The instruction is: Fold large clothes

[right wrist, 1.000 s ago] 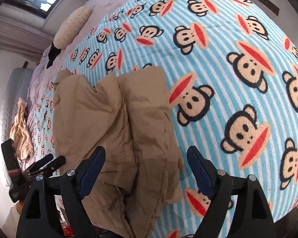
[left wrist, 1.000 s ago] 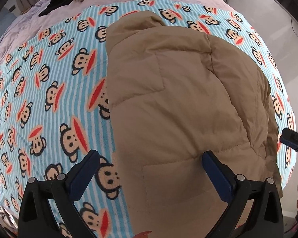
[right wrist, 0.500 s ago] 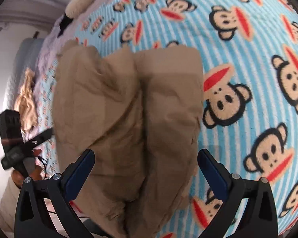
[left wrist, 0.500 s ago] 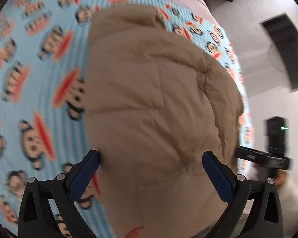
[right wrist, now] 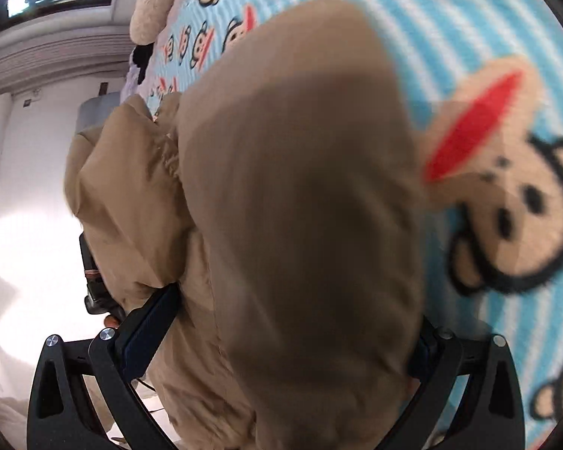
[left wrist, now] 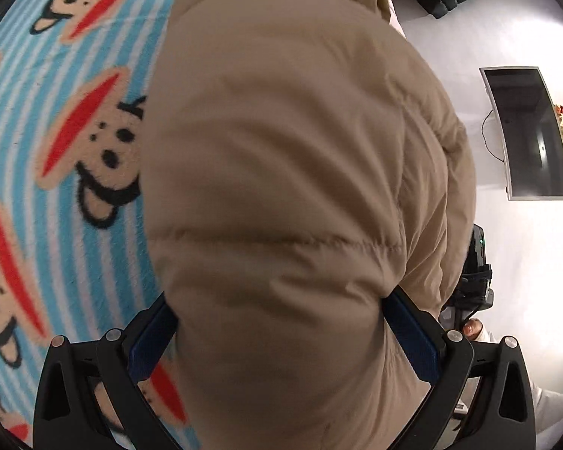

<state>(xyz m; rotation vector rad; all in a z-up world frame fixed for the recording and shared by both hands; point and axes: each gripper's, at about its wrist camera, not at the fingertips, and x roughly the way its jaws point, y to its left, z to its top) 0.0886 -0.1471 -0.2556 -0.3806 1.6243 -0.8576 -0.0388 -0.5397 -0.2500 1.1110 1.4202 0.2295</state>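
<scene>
Half a second earlier my two grippers hung back from the puffy tan quilted jacket [left wrist: 281, 187], with the whole garment and much blanket in sight; by this moment both had pushed in until the padding bulged between their fingers and filled most of each view. My left gripper [left wrist: 281, 341] stood wide, its blue pads [left wrist: 152, 341] pressed against either flank of a quilted roll of the jacket, not pinched down on it. My right gripper [right wrist: 281, 341] was likewise spread wide around a blurred, shadowed fold of the same jacket [right wrist: 300, 206]; its right finger was nearly buried under cloth, so I could not tell how firmly it bore.

The jacket lay on the blue-and-white striped fleece blanket printed with red-mouthed monkeys [left wrist: 56, 150], along the bed's near edge. In the left view its right side sat just at the mattress edge, with pale floor [left wrist: 525, 300] beyond and a dark flat screen [left wrist: 529, 135] well apart. Blanket stretched bare to the jacket's left. In the right view the blanket [right wrist: 506, 187] ran bare to the right, a cream knitted cushion [right wrist: 154, 0] lay far up the bed, and white floor [right wrist: 26, 225] opened to the left.
</scene>
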